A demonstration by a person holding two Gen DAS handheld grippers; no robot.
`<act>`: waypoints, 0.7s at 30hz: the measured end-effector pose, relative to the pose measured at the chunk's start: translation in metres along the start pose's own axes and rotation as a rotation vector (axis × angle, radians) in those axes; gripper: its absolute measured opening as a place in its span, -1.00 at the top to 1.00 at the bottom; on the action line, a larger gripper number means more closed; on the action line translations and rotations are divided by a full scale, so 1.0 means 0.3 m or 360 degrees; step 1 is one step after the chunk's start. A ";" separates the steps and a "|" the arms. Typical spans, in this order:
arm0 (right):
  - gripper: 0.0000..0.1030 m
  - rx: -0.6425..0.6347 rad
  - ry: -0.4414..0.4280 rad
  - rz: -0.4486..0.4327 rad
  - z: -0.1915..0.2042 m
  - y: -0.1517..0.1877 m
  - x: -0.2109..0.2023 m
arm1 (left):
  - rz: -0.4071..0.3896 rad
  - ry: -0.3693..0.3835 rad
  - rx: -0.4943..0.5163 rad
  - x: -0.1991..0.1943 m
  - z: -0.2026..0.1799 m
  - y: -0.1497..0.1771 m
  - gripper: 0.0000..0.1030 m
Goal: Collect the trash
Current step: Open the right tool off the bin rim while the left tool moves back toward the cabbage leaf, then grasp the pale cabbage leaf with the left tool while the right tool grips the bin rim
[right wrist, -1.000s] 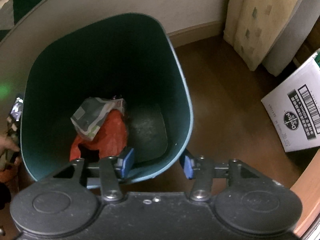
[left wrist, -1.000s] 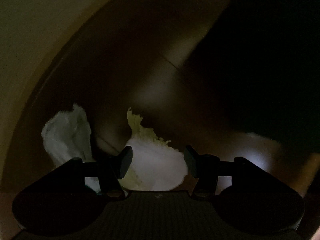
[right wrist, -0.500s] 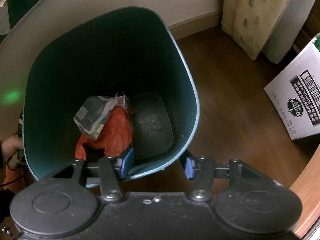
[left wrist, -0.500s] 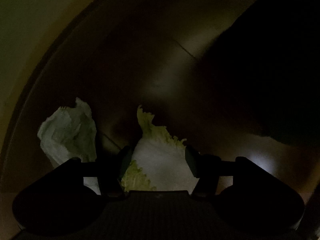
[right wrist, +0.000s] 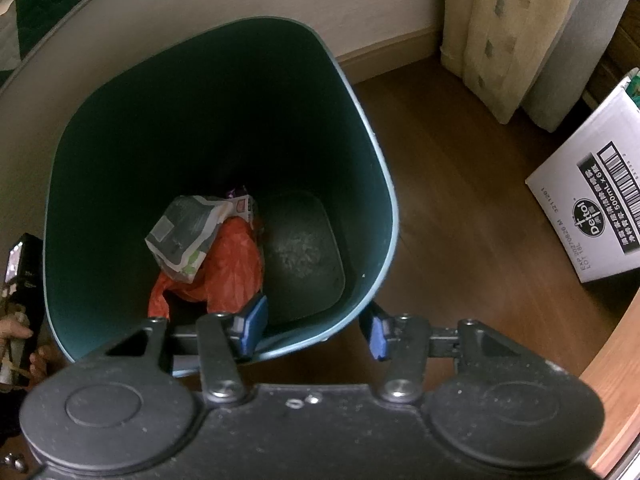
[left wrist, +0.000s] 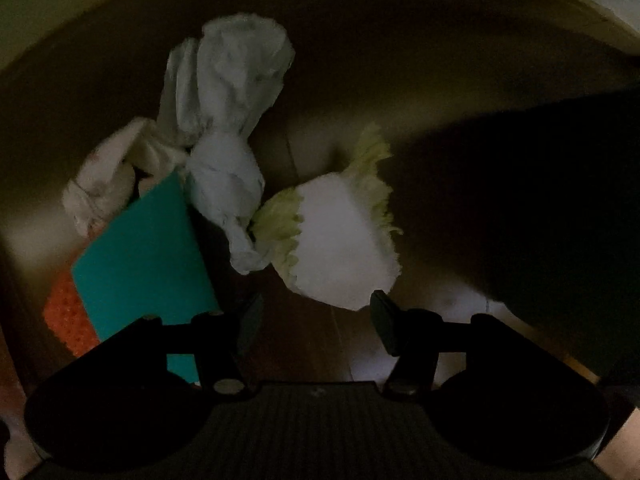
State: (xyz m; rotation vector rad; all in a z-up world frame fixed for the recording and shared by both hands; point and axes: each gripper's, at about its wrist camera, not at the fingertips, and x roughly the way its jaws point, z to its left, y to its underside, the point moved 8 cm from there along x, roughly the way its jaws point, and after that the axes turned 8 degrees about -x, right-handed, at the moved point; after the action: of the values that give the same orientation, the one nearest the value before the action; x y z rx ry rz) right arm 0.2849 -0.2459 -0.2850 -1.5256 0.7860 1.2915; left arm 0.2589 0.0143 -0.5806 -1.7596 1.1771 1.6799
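In the dark left wrist view, a cabbage leaf (left wrist: 340,240) lies on the floor just ahead of my open, empty left gripper (left wrist: 314,326). Crumpled white tissue (left wrist: 228,120) lies beyond it to the left, with a second crumpled tissue (left wrist: 108,172), a teal card (left wrist: 144,260) and an orange piece (left wrist: 66,312). In the right wrist view, my open right gripper (right wrist: 314,330) straddles the near rim of the teal trash bin (right wrist: 372,184). Inside lie an orange bag (right wrist: 232,268) and a printed wrapper (right wrist: 188,232).
A white Dettol carton (right wrist: 592,200) stands on the wood floor at the right. A curtain (right wrist: 508,28) hangs at the back right by the wall. A wooden furniture edge (right wrist: 616,364) runs along the lower right. A hand (right wrist: 20,344) shows at the left edge.
My left gripper has pulled back and turned; the leaf now lies ahead of the fingertips, and more tissue, the teal card and the orange piece have come into view. The right view has shifted slightly.
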 end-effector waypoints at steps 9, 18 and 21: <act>0.03 -0.0008 0.0029 -0.0001 0.003 -0.006 0.014 | -0.0016 -0.0070 -0.0101 0.067 0.008 -0.077 -0.12; 0.08 0.0014 0.0044 -0.0012 0.005 -0.008 0.028 | -0.0083 -0.0226 0.0001 0.061 -0.054 -0.074 0.18; 0.16 0.0034 0.0067 -0.0018 0.002 -0.007 0.032 | -0.0118 -0.0255 0.0033 0.032 -0.055 -0.082 0.45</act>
State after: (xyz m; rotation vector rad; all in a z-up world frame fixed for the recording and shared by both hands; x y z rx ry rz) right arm 0.2889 -0.2435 -0.2938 -1.5425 0.8145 1.2429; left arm 0.2875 0.0120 -0.5928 -1.6030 1.0420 1.7233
